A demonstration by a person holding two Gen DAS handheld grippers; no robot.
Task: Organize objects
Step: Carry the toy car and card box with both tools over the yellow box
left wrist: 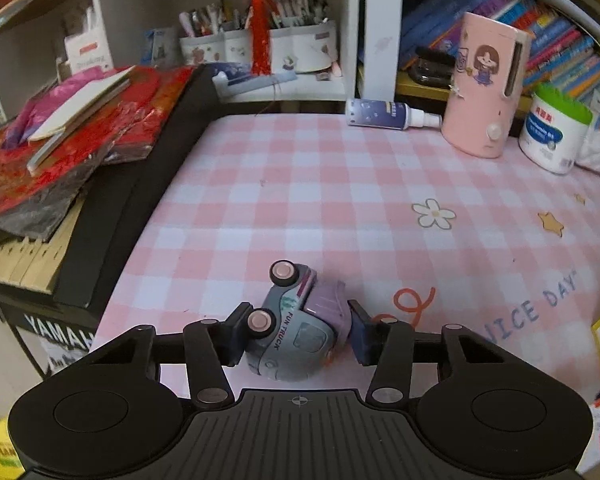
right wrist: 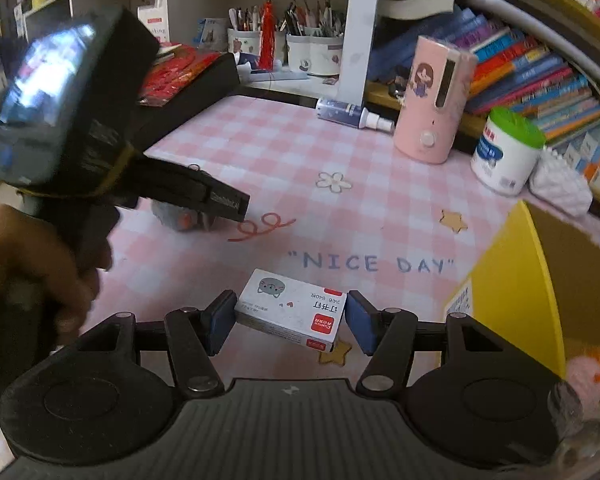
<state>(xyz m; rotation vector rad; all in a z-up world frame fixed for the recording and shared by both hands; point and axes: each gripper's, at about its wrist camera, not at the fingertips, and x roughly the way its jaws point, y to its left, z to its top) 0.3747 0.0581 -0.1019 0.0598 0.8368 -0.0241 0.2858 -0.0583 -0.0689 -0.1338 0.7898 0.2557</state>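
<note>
A grey and lilac toy truck [left wrist: 300, 328] lies on its side on the pink checked tablecloth [left wrist: 320, 184]. My left gripper [left wrist: 298, 332] is shut on it, one pad against a wheel and the other against the lilac body. In the right wrist view my right gripper [right wrist: 290, 320] is shut on a small white staple box [right wrist: 292, 308] with a cat print, held tilted just above the cloth. Further left in that view a hand [right wrist: 28, 264] holds the left gripper [right wrist: 198, 216] down over the truck [right wrist: 172, 216], which is mostly hidden.
A pink humidifier [left wrist: 484, 88], a lying spray bottle [left wrist: 384, 114] and a green-lidded white tub [left wrist: 554, 132] line the back. A black keyboard [left wrist: 112, 208] stacked with red packets borders the left. A yellow box [right wrist: 512, 280] holding a pink fluffy toy [right wrist: 584, 376] stands at the right.
</note>
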